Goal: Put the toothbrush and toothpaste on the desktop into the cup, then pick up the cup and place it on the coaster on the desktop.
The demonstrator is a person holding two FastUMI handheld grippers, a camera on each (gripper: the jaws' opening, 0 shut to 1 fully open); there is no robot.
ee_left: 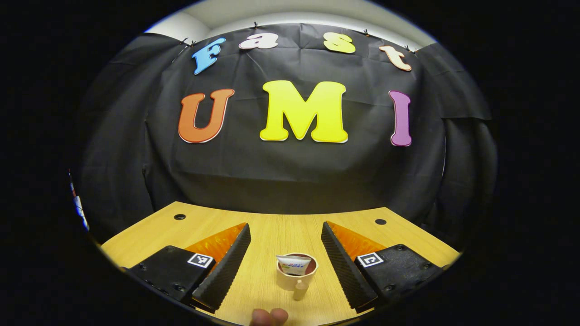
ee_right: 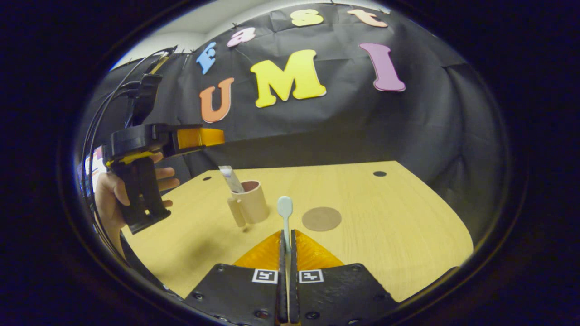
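- The right tongs (ee_right: 286, 240) at the bottom middle of the right gripper view are pinching the toothbrush (ee_right: 285, 213); its head stands upright above the fingertips, just right of the cup (ee_right: 249, 201)
- The left tongs (ee_left: 285, 262) are spread wide with nothing between the fingers; in the left gripper view the cup (ee_left: 297, 271) sits low in the middle between them on the worktop (ee_left: 272, 226)
- The toothpaste (ee_right: 231, 179) already stands in the cup, leaning out toward the upper left; the coaster (ee_right: 321, 218) lies bare, right of the cup and apart from it
- Risk, as I judge it: the cup mouth is partly taken up by the tube, so the brush could catch on the rim or the tube and tip the light cup; a thin handle may also swivel in the grip
- The right gripper view shows the coaster, the brush and a hand (ee_right: 108, 199) holding the left tongs at the left edge; the left gripper view looks down into the cup, showing the tube's flat end inside and the cup's handle (ee_left: 300, 290) facing the camera
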